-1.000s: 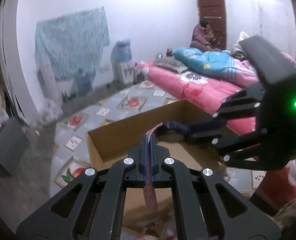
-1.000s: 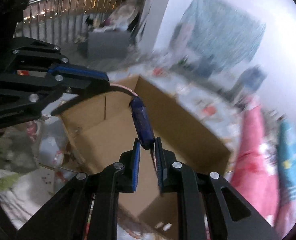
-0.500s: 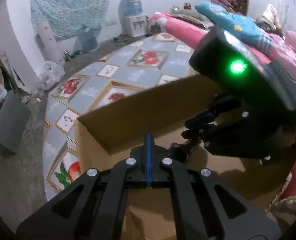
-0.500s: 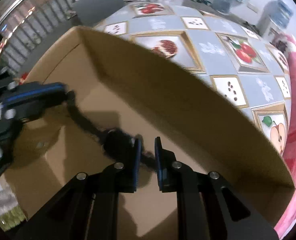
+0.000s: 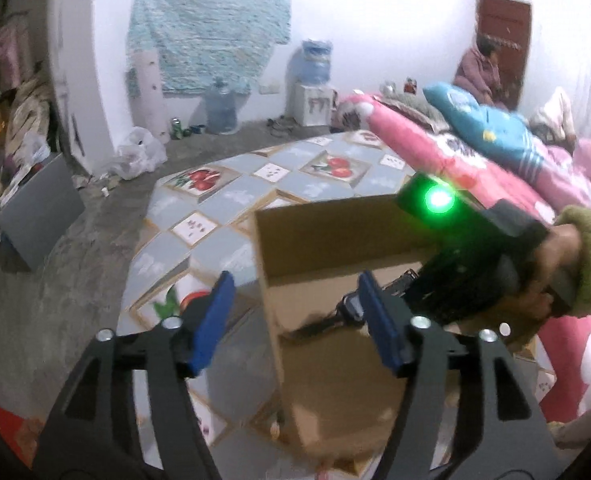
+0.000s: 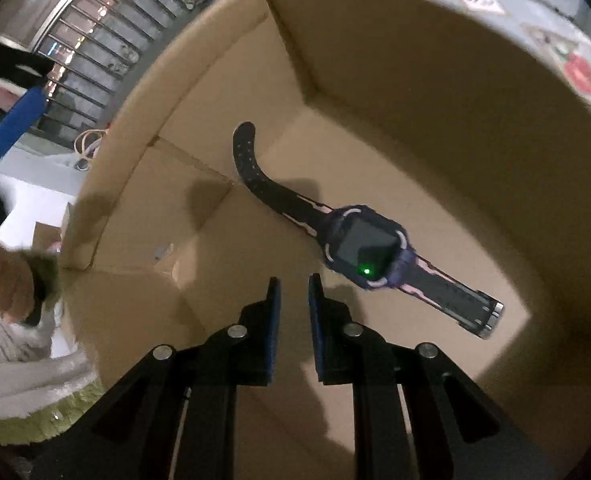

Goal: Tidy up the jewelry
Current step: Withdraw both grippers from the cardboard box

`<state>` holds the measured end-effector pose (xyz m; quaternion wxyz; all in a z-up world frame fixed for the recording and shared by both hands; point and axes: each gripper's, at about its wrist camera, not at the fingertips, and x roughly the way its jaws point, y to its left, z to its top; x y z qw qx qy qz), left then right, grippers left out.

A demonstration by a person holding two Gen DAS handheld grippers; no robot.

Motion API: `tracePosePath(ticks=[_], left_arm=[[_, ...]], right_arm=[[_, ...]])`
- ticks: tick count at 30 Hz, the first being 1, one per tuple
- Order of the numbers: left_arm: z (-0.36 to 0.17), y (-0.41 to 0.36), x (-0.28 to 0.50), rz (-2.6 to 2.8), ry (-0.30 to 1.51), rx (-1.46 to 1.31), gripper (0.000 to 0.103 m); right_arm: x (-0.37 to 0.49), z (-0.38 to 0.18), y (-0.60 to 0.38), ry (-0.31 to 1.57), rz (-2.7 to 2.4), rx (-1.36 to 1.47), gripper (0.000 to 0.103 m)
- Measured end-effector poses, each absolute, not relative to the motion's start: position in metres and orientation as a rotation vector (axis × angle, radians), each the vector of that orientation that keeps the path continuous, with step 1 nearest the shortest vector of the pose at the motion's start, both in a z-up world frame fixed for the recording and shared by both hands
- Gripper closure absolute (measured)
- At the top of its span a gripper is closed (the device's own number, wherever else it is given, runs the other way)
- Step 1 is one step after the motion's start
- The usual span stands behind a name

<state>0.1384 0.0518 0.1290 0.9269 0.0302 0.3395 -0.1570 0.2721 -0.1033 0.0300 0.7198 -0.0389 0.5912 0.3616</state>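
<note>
**Now: a watch lies loose in a cardboard box, both grippers empty**

Largest in both views is an open cardboard box (image 6: 435, 92), brown, with tall walls and folded flaps on its floor. It sits on a floor mat (image 5: 223, 200) printed with fruit, beside a bed with pink bedding (image 5: 447, 160).

Above the box, the right gripper (image 6: 294, 292) points steeply down into it. Its blue pads stand a narrow gap apart, with nothing between them. The left gripper (image 5: 295, 320) is near the box's corner, its jaws opening wide and empty; one finger is outside the wall, the other over the inside. A hand (image 5: 555, 264) in a green cuff holds the right gripper's handle.

On the box floor lies a dark smartwatch (image 6: 365, 248) with pink-trimmed strap, face up, straps stretched out, one end curling up toward the far wall. It lies just past the right gripper's tips, touching neither gripper.

Risks, as a judgement: the watch appears already put away, so lifting out carelessly could snag the curled strap or knock the box wall, tipping the light box. The left finger straddling the wall could catch the cardboard edge when it draws back.
</note>
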Motion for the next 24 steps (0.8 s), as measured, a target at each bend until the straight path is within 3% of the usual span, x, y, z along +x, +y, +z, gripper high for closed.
tracePosePath(ticks=[2,12,15,18,24], left_arm=[[0.125,0.066,0.124,-0.302,0.698,0.029,0.034],[0.075,0.119,0.080,-0.200,0.763,-0.071,0.032],[0.067,0.127,0.073,-0.185,0.764,-0.094,0.030],[0.062,0.130,0.070,-0.188,0.769,-0.111,0.027],[0.061,0.127,0.064,-0.196,0.762,-0.109,0.025]], right_arm=[[0.283,0.023,-0.103,1.328,0.764,-0.028,0.088],[0.308,0.033,-0.146,1.283,0.602,0.254,0.089],[0.292,0.039,-0.125,1.303,0.731,0.212,0.088],[0.289,0.033,-0.099,1.352,0.772,0.124,0.079],[0.311,0.024,-0.095,1.336,0.622,0.164,0.079]])
